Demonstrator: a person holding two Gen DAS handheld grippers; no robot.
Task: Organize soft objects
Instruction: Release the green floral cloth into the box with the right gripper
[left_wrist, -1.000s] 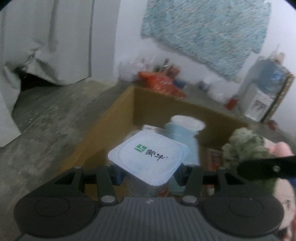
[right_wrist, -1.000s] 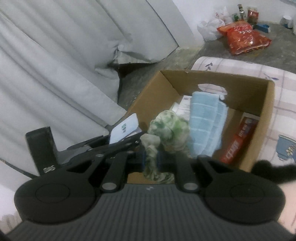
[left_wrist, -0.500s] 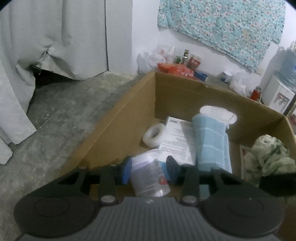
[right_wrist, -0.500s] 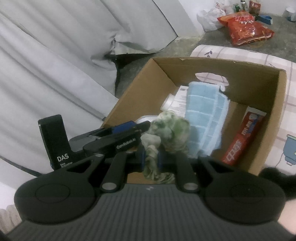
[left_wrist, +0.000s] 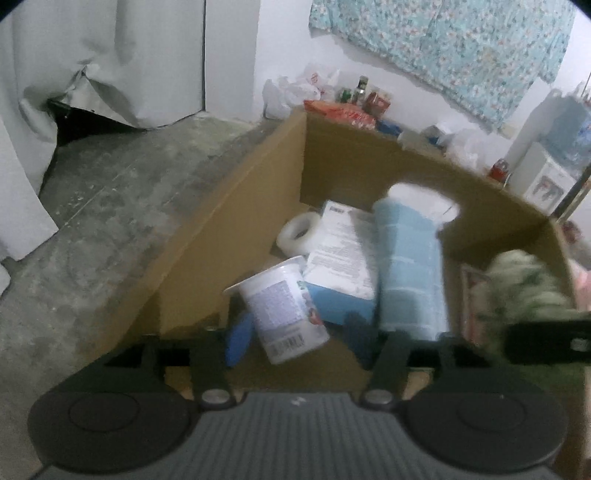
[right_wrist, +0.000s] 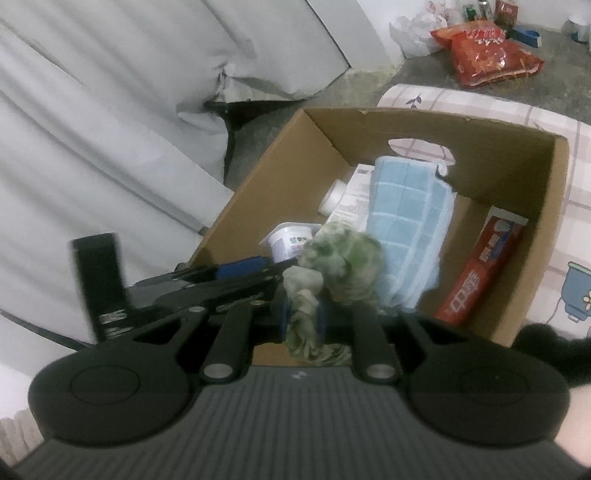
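Two tools: left tool (left_wrist: 295, 338) just opened, round plastic cup (left_wrist: 282, 308) loose; right tool (right_wrist: 303, 319) pinches knotted cloth (right_wrist: 332, 273)

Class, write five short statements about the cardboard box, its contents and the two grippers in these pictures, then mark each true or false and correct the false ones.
1. The right gripper clamps a green-and-white cloth. True.
2. The yogurt cup stands upright outside the box. False: it lies tilted inside the cardboard box.
3. A blue towel lies in the box. True.
4. The red toothpaste box is on the floor. False: it leans inside the box.
5. The left gripper squeezes the cup. False: its jaws have just opened.
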